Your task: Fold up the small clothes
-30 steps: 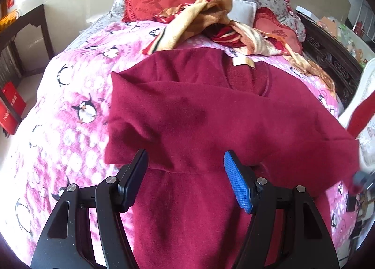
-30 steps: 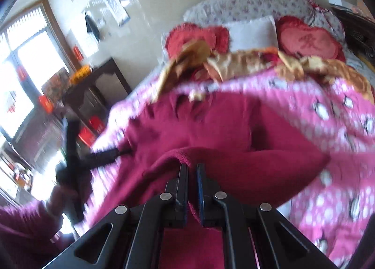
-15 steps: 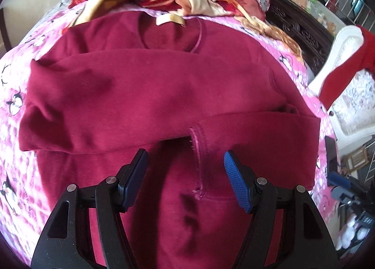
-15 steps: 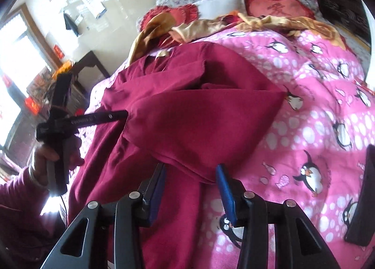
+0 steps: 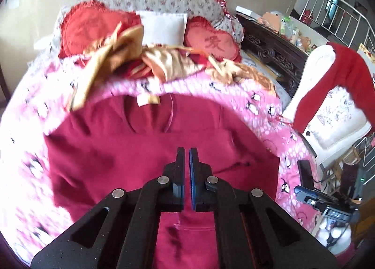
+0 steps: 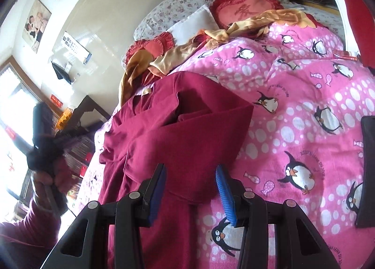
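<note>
The dark red fleece sweater point(image 5: 131, 158) lay spread on the pink penguin-print quilt point(image 6: 304, 109), both sleeves folded across its body. The left gripper point(image 5: 186, 151) hovered above the sweater's middle, fingers nearly pressed together with nothing visible between them. The right gripper point(image 6: 191, 173) stood released, its blue-padded fingers point(image 6: 223, 189) straddling the folded sleeve's edge point(image 6: 187, 196). Beyond both grippers lay a heart-shaped red cushion point(image 5: 211, 44).

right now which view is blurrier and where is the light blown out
Left wrist view: motion-smeared, especially the penguin blanket and maroon sweater; only the left gripper stays sharp. Right wrist view: crisp on the blanket, but the window at far left is blown out white.
</note>
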`<state>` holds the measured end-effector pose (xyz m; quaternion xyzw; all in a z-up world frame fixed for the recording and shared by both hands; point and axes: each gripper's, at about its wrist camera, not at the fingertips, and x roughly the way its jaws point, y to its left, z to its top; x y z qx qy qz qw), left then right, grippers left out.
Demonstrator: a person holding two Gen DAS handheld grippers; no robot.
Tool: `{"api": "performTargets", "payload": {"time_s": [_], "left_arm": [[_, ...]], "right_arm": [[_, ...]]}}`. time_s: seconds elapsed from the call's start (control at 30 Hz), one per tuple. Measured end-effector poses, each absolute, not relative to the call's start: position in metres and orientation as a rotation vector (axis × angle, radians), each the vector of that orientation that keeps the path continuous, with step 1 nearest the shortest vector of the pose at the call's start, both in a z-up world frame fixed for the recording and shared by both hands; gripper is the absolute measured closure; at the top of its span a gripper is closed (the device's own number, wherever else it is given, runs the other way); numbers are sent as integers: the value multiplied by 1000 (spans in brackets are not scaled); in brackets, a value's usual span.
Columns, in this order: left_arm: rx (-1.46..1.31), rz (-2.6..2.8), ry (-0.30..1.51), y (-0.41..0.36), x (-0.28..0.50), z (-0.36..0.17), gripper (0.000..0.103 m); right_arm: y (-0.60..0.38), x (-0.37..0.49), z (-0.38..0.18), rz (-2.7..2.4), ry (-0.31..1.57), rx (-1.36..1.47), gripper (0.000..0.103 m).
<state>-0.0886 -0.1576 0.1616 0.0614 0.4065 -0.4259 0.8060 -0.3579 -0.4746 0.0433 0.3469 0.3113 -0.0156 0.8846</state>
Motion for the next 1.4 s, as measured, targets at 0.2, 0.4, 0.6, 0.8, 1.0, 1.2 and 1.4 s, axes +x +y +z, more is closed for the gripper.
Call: {"api": "performTargets", "payload": {"time_s": [0.2, 0.4, 0.6, 0.8, 1.0, 1.2, 1.4], "left_arm": [[212, -854, 955, -159, -94, 127, 43], [277, -791, 1074, -174, -99, 61, 38], [155, -836, 1117, -191, -93, 51, 91], [59, -969, 1025, -176, -92, 117, 93], [8, -806, 882, -120, -45, 180, 93], [-64, -543, 991, -60, 17, 136, 93], [-83, -550, 1074, -49, 18, 97, 93]], "right_arm": [[-472, -351, 45, -16, 629, 725, 61], [-465, -345, 35, 0, 659, 749, 61], [-463, -349, 35, -1, 657, 742, 61], [-470, -353, 34, -29, 642, 763, 61], [-482, -351, 42, -51, 598, 768, 61], [-477, -324, 47, -41, 615, 720, 57], [-460, -279, 49, -7, 673, 631, 57]]}}
